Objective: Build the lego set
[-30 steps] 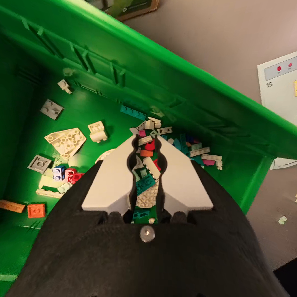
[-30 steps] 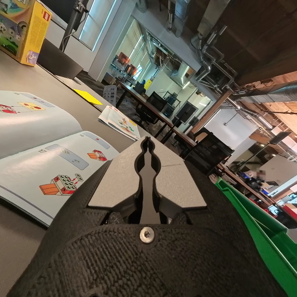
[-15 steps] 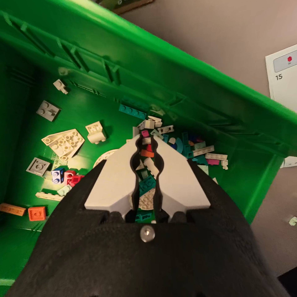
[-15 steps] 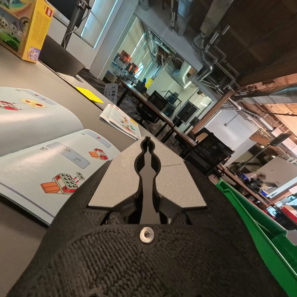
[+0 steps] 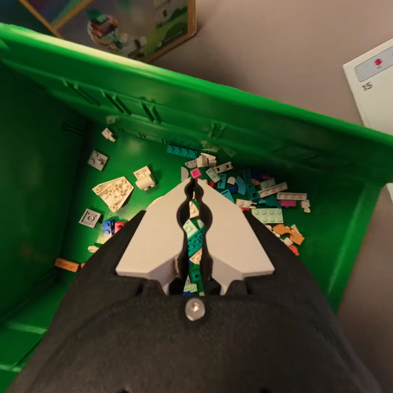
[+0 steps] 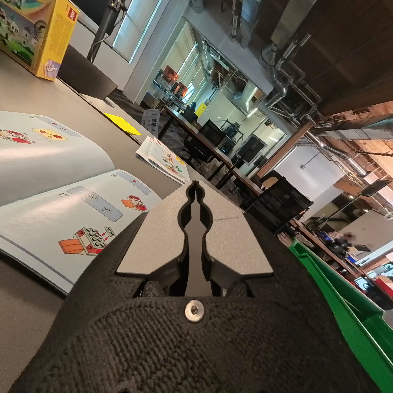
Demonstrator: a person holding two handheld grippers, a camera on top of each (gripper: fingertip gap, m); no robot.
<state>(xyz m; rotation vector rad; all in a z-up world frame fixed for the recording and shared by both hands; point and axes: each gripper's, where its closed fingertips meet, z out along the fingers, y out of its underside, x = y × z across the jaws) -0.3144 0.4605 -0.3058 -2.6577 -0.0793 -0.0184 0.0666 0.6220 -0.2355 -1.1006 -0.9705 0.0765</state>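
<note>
Fingers [image 5: 165,223] of the left gripper [image 5: 195,180] are sitting nearly closed, tips almost touching, holding nothing, hanging over the heap of small mixed-colour plastic lego pieces [image 5: 251,197] lying inside the deep green plastic bin [image 5: 234,110]. Right gripper [image 6: 195,182] fingers are likewise pinched together and empty, pointing over the grey counter [image 6: 42,100] beside an open pale-blue paper instruction booklet [image 6: 63,212].
</note>
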